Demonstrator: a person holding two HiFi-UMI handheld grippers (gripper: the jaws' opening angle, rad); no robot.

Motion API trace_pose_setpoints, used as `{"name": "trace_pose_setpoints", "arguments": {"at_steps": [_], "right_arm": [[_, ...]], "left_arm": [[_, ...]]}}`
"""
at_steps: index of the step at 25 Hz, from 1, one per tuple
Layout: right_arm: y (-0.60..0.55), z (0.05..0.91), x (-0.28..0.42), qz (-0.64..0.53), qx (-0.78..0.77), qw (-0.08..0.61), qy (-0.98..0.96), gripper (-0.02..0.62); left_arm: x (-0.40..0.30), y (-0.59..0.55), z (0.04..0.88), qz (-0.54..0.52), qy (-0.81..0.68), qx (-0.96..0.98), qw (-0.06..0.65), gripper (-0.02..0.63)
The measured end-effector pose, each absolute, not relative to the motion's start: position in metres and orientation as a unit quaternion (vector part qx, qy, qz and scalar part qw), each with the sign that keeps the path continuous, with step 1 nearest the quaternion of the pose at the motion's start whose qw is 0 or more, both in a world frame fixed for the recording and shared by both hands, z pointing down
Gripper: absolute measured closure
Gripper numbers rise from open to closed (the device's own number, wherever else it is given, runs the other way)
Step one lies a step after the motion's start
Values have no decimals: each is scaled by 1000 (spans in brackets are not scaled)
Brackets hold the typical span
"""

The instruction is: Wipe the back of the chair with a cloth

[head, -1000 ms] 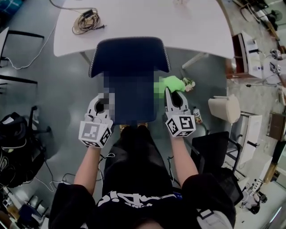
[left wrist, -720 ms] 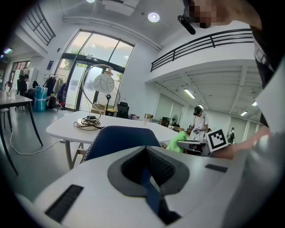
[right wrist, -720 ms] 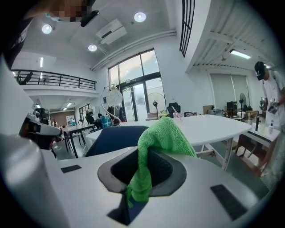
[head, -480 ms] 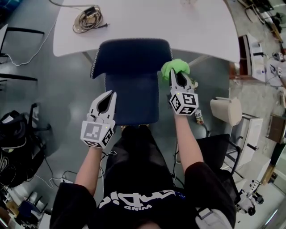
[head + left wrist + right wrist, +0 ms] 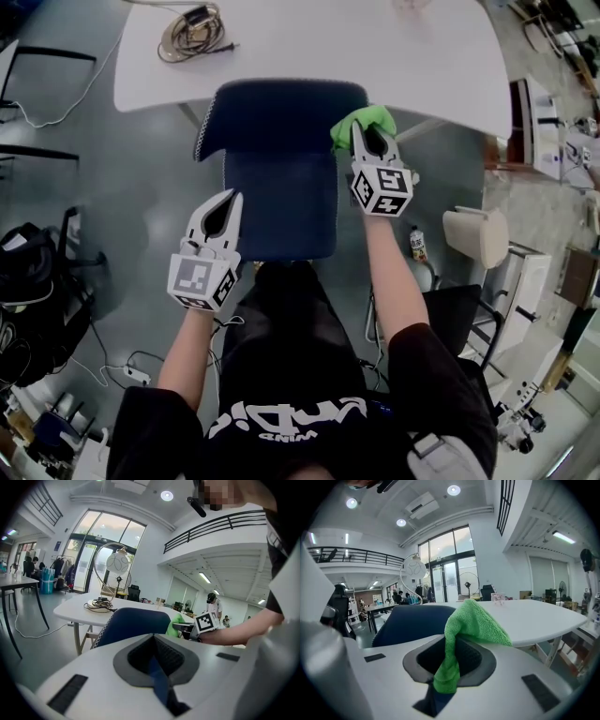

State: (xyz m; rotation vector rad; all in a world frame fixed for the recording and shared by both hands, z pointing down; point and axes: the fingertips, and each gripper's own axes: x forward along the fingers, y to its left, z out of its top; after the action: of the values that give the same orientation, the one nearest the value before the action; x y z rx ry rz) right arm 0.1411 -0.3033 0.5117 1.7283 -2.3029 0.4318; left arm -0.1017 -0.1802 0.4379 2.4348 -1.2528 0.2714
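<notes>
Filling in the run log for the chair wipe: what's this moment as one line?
right gripper: shut on green cloth, at right edge of chair back | left gripper: shut, empty, beside chair's left side

We hold our right gripper (image 5: pixel 363 132) forward on an outstretched arm, jaws pinching the cloth (image 5: pixel 374 118); our left gripper (image 5: pixel 233 198) sits nearer, jaws together.

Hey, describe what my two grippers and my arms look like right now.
The left gripper and right gripper are white, tapering to pincer-like jaws with dark grey pads around an oval opening. Each carries a white cube with black square markers at its rear. You wear a black short-sleeved T-shirt with white print.
</notes>
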Motion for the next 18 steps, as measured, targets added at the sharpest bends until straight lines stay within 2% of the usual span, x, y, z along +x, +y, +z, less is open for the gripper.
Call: {"name": "trace_pose_setpoints", "arguments": {"at_steps": [13,18], "right_arm": [[-319,510,3,162,502,89,-845,543],[-310,510,-71,165,425,84,-886,543]], "left_arm": [[-125,-178,441,93,-474,852,201,607],[-138,-178,443,92,-487,844,205,607]]}}
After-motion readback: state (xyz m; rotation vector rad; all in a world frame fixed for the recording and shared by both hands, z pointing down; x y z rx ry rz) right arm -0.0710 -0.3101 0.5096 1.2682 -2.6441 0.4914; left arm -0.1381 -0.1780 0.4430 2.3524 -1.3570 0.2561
